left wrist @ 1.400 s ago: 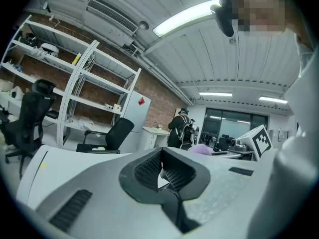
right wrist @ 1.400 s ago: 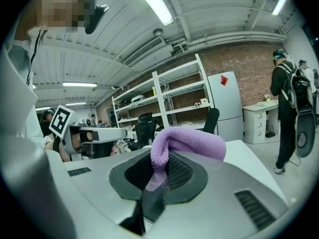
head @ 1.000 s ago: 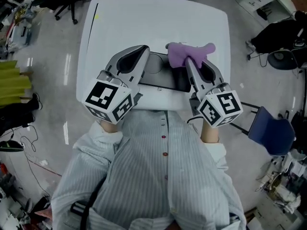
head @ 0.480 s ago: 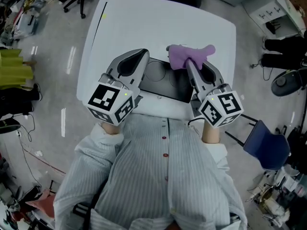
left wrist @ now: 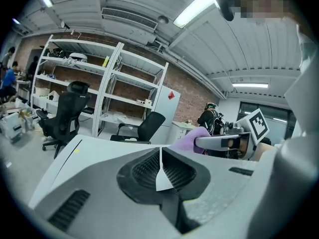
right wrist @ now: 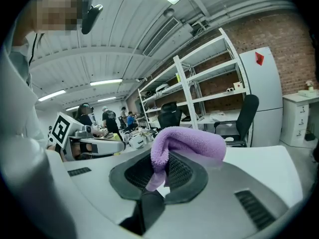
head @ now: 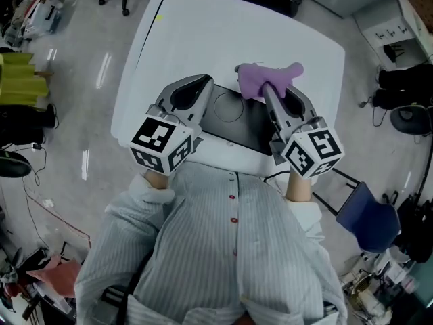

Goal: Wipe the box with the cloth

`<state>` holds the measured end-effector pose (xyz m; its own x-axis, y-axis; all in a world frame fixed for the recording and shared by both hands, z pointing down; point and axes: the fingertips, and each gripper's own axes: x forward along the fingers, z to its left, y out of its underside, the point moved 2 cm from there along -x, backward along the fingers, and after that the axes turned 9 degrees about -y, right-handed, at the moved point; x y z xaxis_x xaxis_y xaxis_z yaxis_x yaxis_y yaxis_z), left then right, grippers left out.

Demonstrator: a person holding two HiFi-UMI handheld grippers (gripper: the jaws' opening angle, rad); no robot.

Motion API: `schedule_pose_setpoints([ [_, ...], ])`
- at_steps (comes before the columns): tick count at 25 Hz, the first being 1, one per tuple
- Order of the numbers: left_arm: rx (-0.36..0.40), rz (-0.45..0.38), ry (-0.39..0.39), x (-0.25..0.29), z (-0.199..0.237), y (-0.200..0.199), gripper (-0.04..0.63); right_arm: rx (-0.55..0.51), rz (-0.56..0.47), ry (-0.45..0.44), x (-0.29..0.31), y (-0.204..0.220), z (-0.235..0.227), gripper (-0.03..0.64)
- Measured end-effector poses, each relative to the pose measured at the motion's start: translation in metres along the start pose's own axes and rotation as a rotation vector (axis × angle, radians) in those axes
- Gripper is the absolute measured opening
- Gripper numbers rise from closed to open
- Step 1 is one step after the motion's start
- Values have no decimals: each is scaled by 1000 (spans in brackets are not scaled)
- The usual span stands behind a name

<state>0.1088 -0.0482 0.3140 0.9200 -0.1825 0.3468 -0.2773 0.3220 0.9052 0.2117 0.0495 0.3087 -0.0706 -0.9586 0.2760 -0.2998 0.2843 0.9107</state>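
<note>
**Cloth clamped at the box's far right corner; left tongs shut and empty**

From the head view alone: dark flat box [head: 237, 122] with a ring on its lid, on the near edge of the white table [head: 203, 26], just beyond the striped shirt [head: 230, 249]. Hidden in both gripper views under the tongs' own bodies.

At the box's left end: left gripper [head: 205, 80], its marker cube [head: 164, 145] on the near side. Resting on the box's edge or hovering just above it, hard to say from overhead. In the left gripper view, ribbed pads [left wrist: 144, 171] pressed together with nothing held. Only a thin pale wedge at the seam, probably the table showing through. Behind the box in that view, and nowhere in the head view: white shelving [left wrist: 99, 83] and black office chairs [left wrist: 62, 118].

At the box's far right corner: purple cloth [head: 262, 78], bunched and pinched by the right gripper [head: 266, 90]. Clear only in the right gripper view: a thick fold draped over the pads, a thin tail hanging down between them, jaws clamped on that tail.

Right of the box, down on the floor: a blue chair [head: 369, 212], seen from the head view only.
</note>
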Motion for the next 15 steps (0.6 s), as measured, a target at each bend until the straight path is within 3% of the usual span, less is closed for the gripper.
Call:
schedule_pose_setpoints([
  [15,-62,203,-53,18,14,65,44,3,177,-192,57,21,-20,46],
])
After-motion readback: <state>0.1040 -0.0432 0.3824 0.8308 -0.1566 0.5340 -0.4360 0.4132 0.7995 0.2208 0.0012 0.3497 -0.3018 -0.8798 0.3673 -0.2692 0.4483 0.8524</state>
